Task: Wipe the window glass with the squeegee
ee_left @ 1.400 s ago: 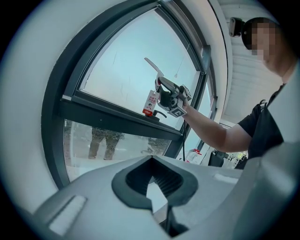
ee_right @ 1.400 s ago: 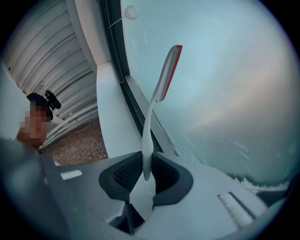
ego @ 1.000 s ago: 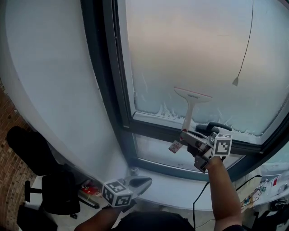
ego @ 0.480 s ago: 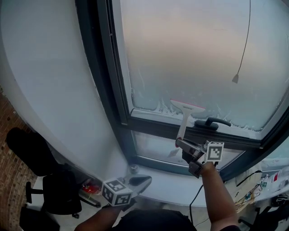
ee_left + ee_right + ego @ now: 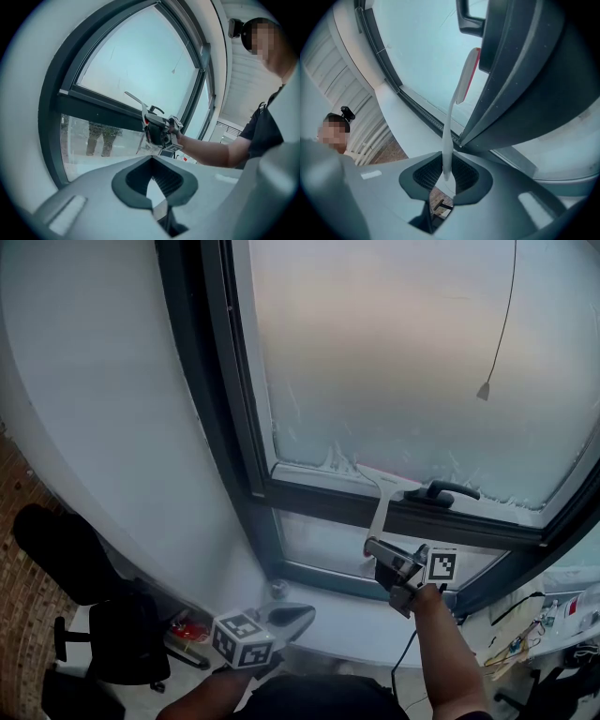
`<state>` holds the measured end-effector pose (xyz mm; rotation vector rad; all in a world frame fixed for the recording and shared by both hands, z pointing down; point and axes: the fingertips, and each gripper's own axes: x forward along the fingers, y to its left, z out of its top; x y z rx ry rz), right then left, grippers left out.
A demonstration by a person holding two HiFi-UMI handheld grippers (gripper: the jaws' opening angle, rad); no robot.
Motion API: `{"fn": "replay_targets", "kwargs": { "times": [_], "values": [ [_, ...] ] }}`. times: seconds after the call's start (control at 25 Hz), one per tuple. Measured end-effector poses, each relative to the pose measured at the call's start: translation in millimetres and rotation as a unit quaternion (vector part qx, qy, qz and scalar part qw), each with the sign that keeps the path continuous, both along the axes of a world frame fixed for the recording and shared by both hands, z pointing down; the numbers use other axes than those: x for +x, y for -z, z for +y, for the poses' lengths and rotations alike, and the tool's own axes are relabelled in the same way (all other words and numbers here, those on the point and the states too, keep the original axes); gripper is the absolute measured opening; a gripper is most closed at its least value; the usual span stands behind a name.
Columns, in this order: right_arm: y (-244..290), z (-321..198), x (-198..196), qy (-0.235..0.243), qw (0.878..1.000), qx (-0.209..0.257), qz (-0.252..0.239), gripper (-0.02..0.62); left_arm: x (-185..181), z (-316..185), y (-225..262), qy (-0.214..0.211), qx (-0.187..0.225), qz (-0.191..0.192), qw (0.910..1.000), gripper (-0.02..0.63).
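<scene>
Sitting at the bottom edge of the frosted window glass (image 5: 394, 352): the squeegee (image 5: 380, 507), red-edged blade along the lowest strip of the pane, just left of the dark window handle (image 5: 450, 490). Actual contact between blade and glass not clear from any view. White stem running down from the blade, across the dark frame rail (image 5: 309, 499), into the right gripper (image 5: 378, 546). Jaws of that gripper closed on the thin lower end of the stem, one pad on each side, squeegee pointing up and away from the forearm behind.

Whitish foam streaks (image 5: 305, 454) along the bottom of the pane, left of the blade. Below the rail, a smaller clear lower pane (image 5: 319, 545), then the pale sill (image 5: 356, 629).

Hovering low over the sill's left part, well apart from the squeegee: the left gripper (image 5: 292, 617), jaws brought together with nothing between them.

Hanging in front of the glass at upper right, a thin cord (image 5: 506, 306) with a small weight at its end. On the floor at lower left, a black chair (image 5: 117, 643).
</scene>
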<state>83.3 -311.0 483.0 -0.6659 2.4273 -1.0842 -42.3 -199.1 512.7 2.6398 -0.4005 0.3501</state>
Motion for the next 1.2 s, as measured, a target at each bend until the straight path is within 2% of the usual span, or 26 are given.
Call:
{"fn": "replay_targets", "kwargs": {
  "times": [0.2,0.68,0.92,1.2],
  "values": [
    [-10,1,6,0.008,1.0,-0.02,-0.015,0.086,2,-1,-1,-0.001,-0.002,0.001,1.0,0.0],
    [-23,3,12,0.004,0.999,-0.027,0.047,0.086,9,-2,-1,-0.008,-0.005,0.006,0.9999,0.0],
    [-10,9,9,0.005,0.998,-0.003,0.064,0.087,15,-2,-1,-0.011,-0.003,0.007,0.9999,0.0],
    [51,35,22,-0.002,0.995,0.055,0.081,0.087,24,-2,6,-0.013,0.004,0.007,0.9999,0.0]
  ]
}}
